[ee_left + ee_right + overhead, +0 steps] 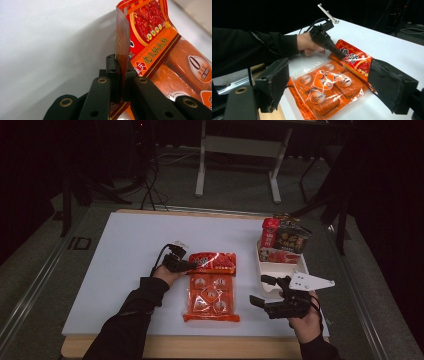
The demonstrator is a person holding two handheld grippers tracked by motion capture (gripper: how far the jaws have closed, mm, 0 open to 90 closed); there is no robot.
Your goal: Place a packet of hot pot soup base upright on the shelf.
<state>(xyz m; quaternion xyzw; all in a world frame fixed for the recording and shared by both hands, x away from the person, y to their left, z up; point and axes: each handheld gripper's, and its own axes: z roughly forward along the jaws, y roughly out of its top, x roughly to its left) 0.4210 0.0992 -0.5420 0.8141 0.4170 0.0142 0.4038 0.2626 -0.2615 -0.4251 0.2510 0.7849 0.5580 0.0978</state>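
A: Two tongs, one job barely begun. The left tongs (191, 265) have clamped shut on the top left corner of the orange packet (212, 287).

B: And it lies flat mid-surface (130, 250), long axis running away from the person, lifting left to do. The right tongs (264, 292) gape wide, empty, beside the white tray (270, 266).

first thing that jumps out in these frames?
The big orange-red packet lying mid-table, with the left gripper clamped on the edge of its upper left corner. To the right, a white tray holds more red and dark packets stood at its far end. The right gripper hangs open beside the tray's near end, holding nothing.
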